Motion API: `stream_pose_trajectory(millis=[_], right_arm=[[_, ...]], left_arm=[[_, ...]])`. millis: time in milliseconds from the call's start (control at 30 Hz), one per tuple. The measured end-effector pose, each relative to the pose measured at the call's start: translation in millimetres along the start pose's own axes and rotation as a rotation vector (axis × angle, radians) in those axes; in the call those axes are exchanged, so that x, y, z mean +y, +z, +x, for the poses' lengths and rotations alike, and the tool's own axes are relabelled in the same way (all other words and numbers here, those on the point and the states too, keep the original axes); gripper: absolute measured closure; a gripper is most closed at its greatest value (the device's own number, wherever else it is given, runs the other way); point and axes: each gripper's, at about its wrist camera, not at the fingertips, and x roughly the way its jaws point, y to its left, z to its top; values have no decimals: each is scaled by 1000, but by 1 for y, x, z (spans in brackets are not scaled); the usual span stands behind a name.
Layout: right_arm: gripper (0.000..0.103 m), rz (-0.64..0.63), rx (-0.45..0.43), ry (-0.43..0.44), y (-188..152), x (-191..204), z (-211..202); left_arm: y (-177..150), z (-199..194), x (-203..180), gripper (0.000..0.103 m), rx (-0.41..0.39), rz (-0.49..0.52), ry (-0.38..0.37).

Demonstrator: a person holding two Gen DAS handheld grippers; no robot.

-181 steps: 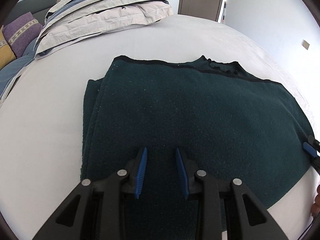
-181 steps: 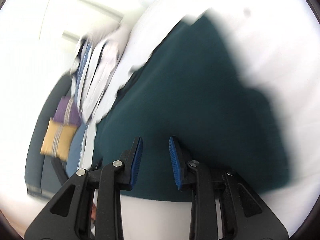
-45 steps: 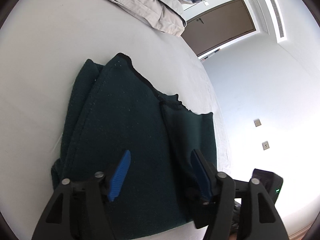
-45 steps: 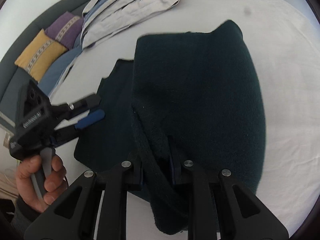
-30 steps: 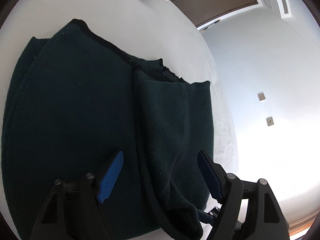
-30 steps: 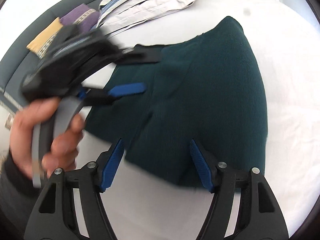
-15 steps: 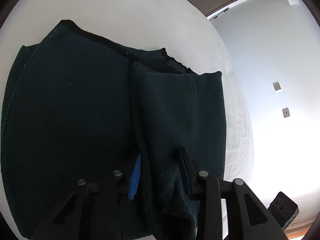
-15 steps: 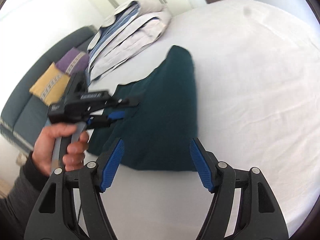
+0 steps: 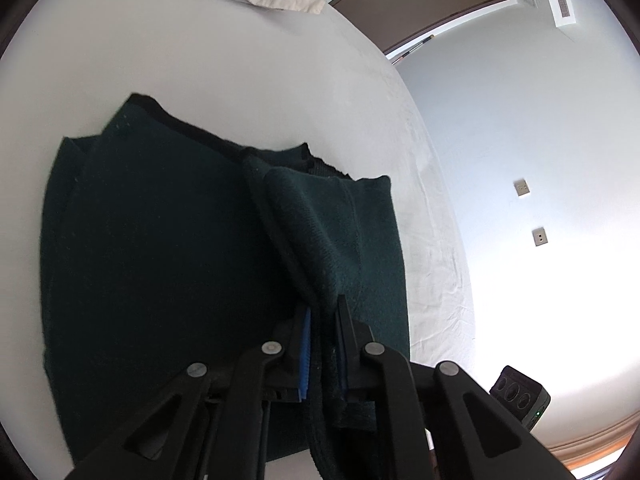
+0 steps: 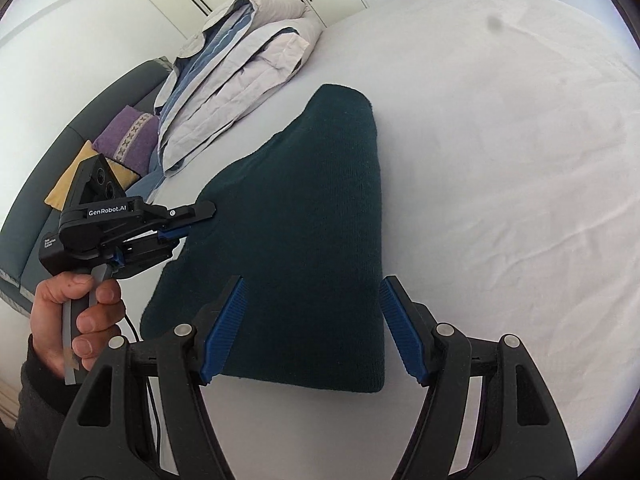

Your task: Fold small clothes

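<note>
Sweater (image 9: 168, 264) is lying part-folded on the bed (image 10: 500, 160); your left hand-held gripper (image 9: 322, 344) is pinching its folded edge; right hand-held gripper (image 10: 312, 332) is hovering open; more folding is remaining.

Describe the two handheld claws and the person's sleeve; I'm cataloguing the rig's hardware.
Both are black plastic claws with ribbed blue pads and silver pivot screws. The left claw has a blocky black body with white "GenRobot.AI" lettering, a grey trigger handle and a thin black cable trailing below. The right claw has triangular cut-outs in its arms. The person's sleeve is dark grey.
</note>
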Motion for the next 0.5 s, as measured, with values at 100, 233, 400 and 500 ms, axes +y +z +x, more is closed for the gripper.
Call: stream_pose_trajectory(millis=[100,233,400,500], right_arm=[[36,-53,27,24,-1,26,9],[36,-118,62,58,-6,62,22],[36,-249,139,51,-22,111,53],[36,-270,181,43,-28,125,73]], left_arm=[[12,-24,14,92,-17,-8,4],[22,-55,44,92,-28,-21,55],[24,-71,88,92,-25,-88,62],[19,-61,103,92,-19,-113,71]])
